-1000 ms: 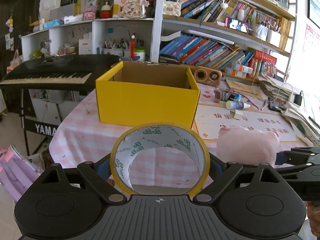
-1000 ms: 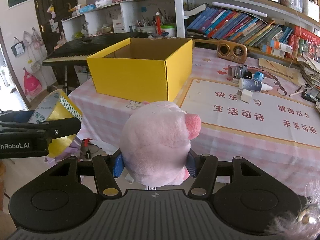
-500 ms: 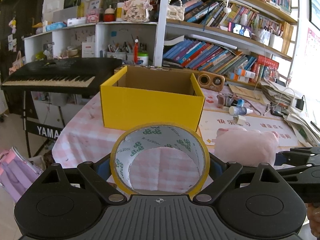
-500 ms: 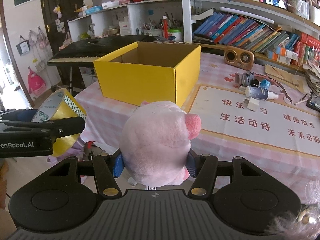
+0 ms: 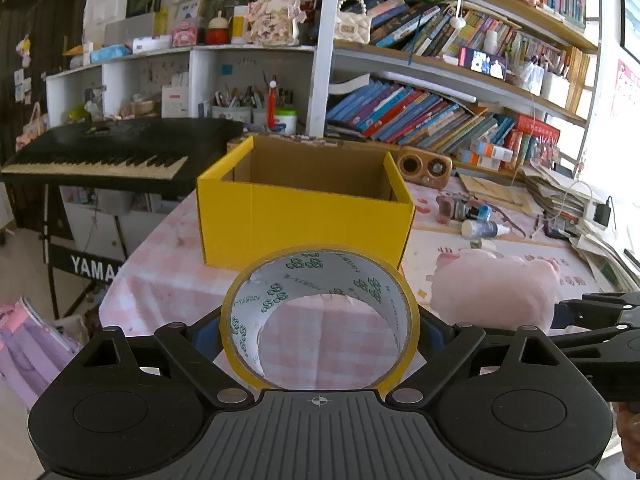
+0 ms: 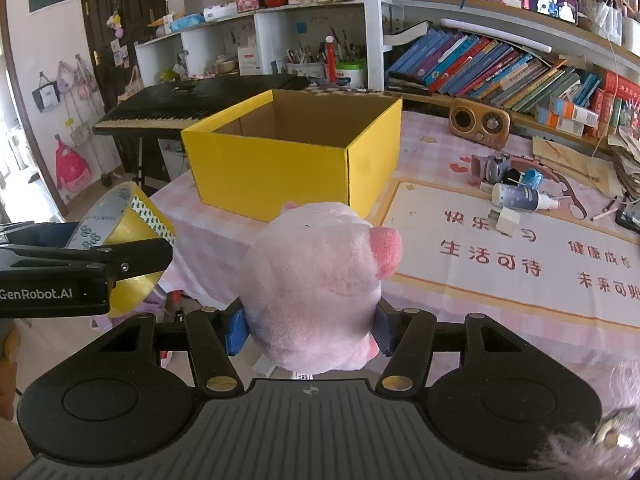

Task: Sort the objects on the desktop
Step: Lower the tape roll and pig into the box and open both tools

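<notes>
Tape roll [image 5: 320, 320] clamped between left hand-held gripper [image 5: 320, 334] fingers.

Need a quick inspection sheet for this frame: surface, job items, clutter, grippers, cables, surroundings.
Surface: table with pink checked cloth and a printed mat.
Job's things: open yellow box on the table, no contents visible; tape roll and pink pig plush both held short of it.
Clutter: spray bottle, small items, wooden radio, paper stacks.
Grippers: left gripper clamps the tape roll; right gripper clamps the plush.
Cables: thin white lead over the papers at right.
Surroundings: bookshelves, black keyboard on a stand.
</notes>
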